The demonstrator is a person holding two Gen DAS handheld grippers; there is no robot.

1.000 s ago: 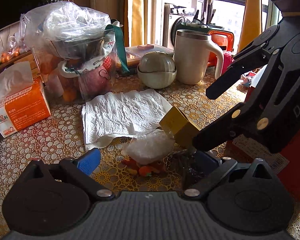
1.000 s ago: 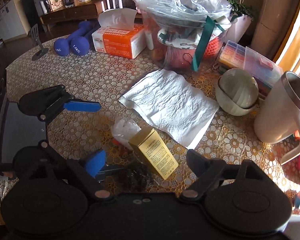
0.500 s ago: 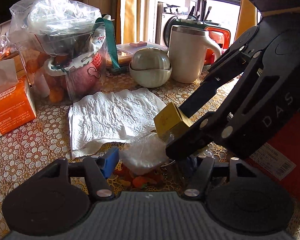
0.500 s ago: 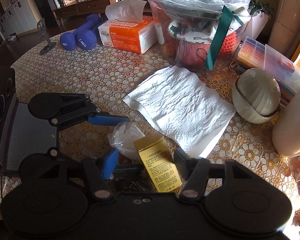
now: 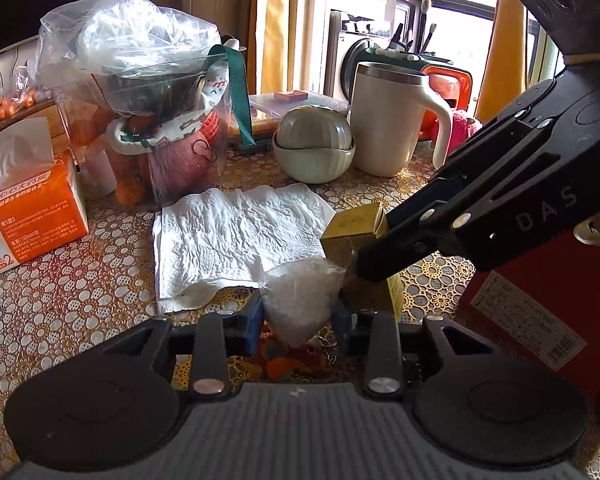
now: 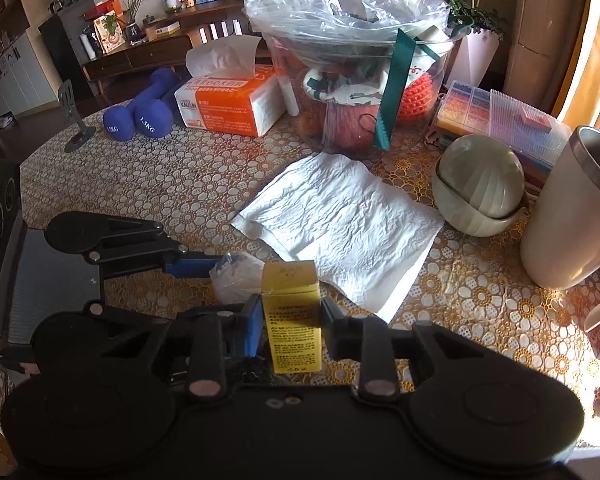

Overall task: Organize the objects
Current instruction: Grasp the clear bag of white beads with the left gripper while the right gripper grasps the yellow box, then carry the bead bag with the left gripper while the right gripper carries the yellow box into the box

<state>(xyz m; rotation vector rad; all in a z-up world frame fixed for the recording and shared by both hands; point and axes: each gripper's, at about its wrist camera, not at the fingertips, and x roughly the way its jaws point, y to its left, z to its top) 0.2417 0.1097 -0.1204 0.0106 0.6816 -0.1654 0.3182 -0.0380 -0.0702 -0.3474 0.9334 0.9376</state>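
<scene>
A small clear bag (image 5: 300, 296) of white stuff lies on the patterned tablecloth, between the blue pads of my left gripper (image 5: 298, 320). Those jaws are closing and both pads touch the bag's sides. A yellow box (image 6: 290, 288) with printed text stands between the pads of my right gripper (image 6: 290, 320), whose jaws are also closing and press on both its sides. In the left wrist view the right gripper (image 5: 374, 240) reaches in from the right over the yellow box (image 5: 352, 224). The bag (image 6: 236, 276) sits just left of the box.
A white paper towel (image 5: 236, 236) lies flat behind the bag. Farther back stand a clear tub (image 5: 140, 120) under plastic, an orange tissue box (image 5: 32, 216), a lidded bowl (image 5: 314, 152) and a cream mug (image 5: 388, 120). Blue dumbbells (image 6: 136, 116) lie far left, a red box (image 5: 540, 300) at right.
Both grippers' jaws have come in from wide apart, the left onto the bag and the right onto the yellow box. The box now stands straight between the right pads.
</scene>
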